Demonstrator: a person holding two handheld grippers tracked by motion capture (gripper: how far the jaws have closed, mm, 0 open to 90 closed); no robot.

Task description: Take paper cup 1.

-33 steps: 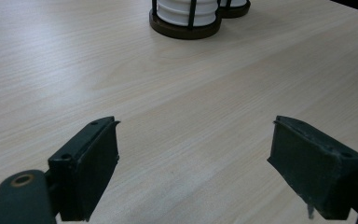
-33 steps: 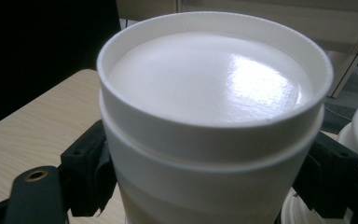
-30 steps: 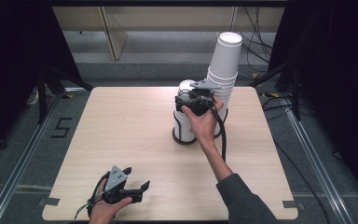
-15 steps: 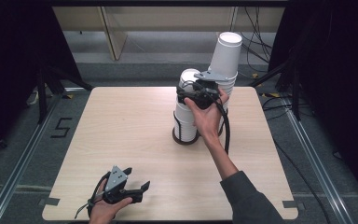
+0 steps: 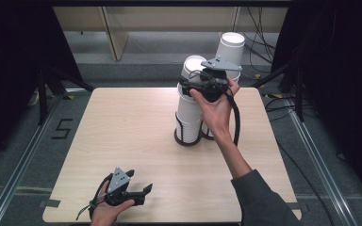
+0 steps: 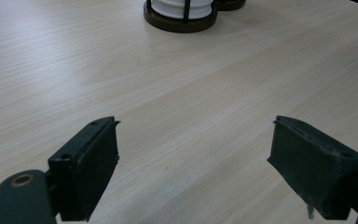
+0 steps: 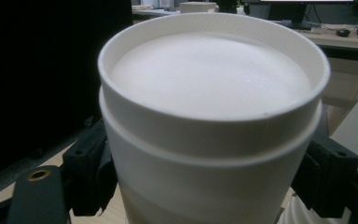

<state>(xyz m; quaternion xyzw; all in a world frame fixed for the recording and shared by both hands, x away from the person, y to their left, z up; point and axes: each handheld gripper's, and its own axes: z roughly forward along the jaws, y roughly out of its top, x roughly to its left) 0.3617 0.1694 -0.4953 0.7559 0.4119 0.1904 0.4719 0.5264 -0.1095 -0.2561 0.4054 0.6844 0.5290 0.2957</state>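
Right gripper (image 5: 192, 87) holds the top cups (image 5: 192, 70) of the near stack (image 5: 188, 113), jaws closed on the cup wall just under the upturned base. In the right gripper view the cups (image 7: 214, 116) sit squarely between both jaws, white bottom facing the camera.

Near stack stands in a dark ringed holder (image 5: 187, 137) at table (image 5: 122, 141) centre, slightly toward 1 o'clock. A second, taller stack (image 5: 230, 49) leans just behind it at about 2 o'clock.

Key relation: cup axis is vertical, the same as the stack's; the jaws grip across it from the 3 o'clock side. Judgement: to separate, the pull must run straight up along that axis; a tilt would likely bind the nested cups.

Left gripper (image 5: 143, 190) rests at 7 o'clock near the table edge, jaws apart, nothing between them, well apart from the holder (image 6: 179, 21). Right hand is far nearer.
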